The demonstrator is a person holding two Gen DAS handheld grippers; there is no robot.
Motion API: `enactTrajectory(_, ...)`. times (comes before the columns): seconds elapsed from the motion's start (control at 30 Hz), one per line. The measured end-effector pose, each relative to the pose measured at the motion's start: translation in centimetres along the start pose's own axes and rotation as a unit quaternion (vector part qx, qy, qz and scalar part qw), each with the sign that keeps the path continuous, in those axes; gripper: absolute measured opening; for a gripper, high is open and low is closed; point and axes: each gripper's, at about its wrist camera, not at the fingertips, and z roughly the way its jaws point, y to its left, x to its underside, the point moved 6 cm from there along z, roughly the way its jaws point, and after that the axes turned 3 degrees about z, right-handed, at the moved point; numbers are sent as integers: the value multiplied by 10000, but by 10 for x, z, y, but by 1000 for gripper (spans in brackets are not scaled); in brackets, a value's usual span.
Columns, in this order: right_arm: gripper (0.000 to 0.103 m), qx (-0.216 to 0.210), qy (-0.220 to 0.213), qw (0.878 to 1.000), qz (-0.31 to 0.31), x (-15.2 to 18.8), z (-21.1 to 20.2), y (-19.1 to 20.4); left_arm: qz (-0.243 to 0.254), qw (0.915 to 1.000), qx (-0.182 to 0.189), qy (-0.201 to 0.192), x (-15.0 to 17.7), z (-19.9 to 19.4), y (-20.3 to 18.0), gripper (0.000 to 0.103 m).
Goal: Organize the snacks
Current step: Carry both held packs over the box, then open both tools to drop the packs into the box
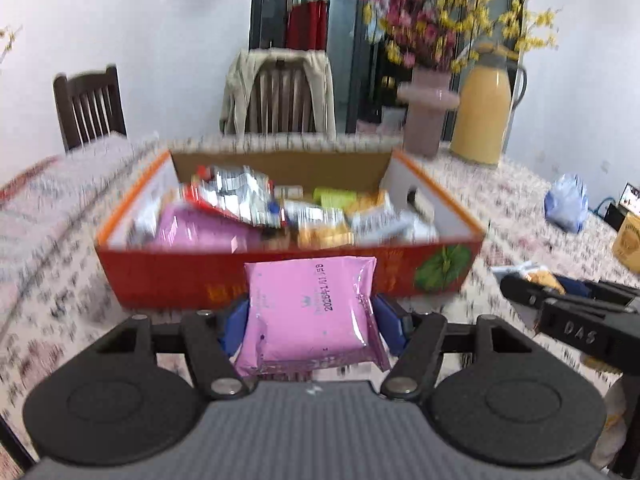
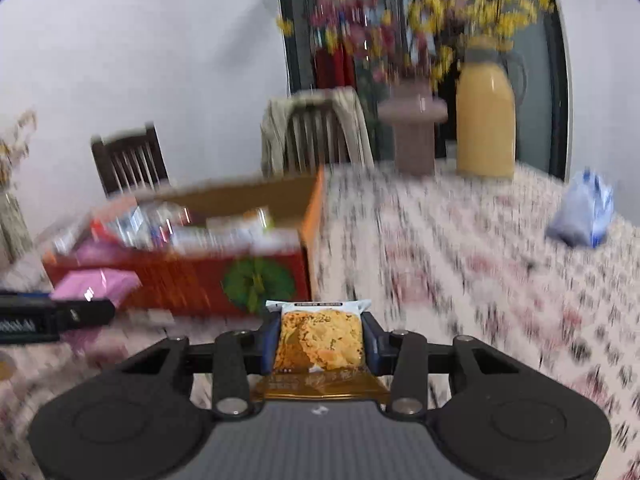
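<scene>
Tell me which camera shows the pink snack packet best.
The left wrist view: the pink snack packet fills the centre, clamped in the left gripper, its printed date visible. The right wrist view shows only a blurred pink corner at the left edge, before the red box.

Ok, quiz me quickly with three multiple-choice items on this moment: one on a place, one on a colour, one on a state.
1. Where does the yellow jug stand?
A. inside the box
B. on the table beside the vase
C. on a chair

2. What colour is the packet in the left gripper?
A. pink
B. green
C. white

3. What is the right gripper doing?
A. hanging open and empty
B. gripping the box wall
C. clamped on a biscuit packet

Answers: 1 B, it stands behind the red box next to the vase; 2 A, its wrapper is pink; 3 C, both pads press the packet's sides.
</scene>
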Motion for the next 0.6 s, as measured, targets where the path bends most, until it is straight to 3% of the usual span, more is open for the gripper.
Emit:
enactTrajectory(0.17, 40, -154, -408, 9989, -172, -47, 5, 24, -85, 9990, -234, -384, -45, 4, 12, 67)
enactTrajectory(0.37, 41, -349, -333, 9984, -281, -82, 58, 57, -236, 9964, -638, -498, -78, 28, 33, 68)
enactTrajectory(0.43, 42, -387, -145, 9987, -315, -82, 76, 65, -280, 9957, -753, -454, -81, 34, 43, 77)
enactTrajectory(0.47, 44, -374, -70, 9988, -306, -81, 81, 69, -341, 9948, -836, -468, -81, 35, 49, 88)
enactTrajectory(0.5, 47, -369, -36, 9989, -298, -80, 83, 70, -403, 9937, -905, -524, -79, 33, 54, 102)
enactTrajectory(0.53, 64, -383, -34, 9988, -290, -79, 83, 71, -448, 9925, -948, -625, -78, 30, 60, 103)
enactTrajectory(0.57, 90, -394, -58, 9988, -276, -78, 81, 71, -466, 9915, -989, -700, -77, 27, 64, 103)
enactTrajectory(0.6, 101, -377, -117, 9989, -245, -77, 78, 70, -481, 9914, -1003, -685, -76, 26, 68, 103)
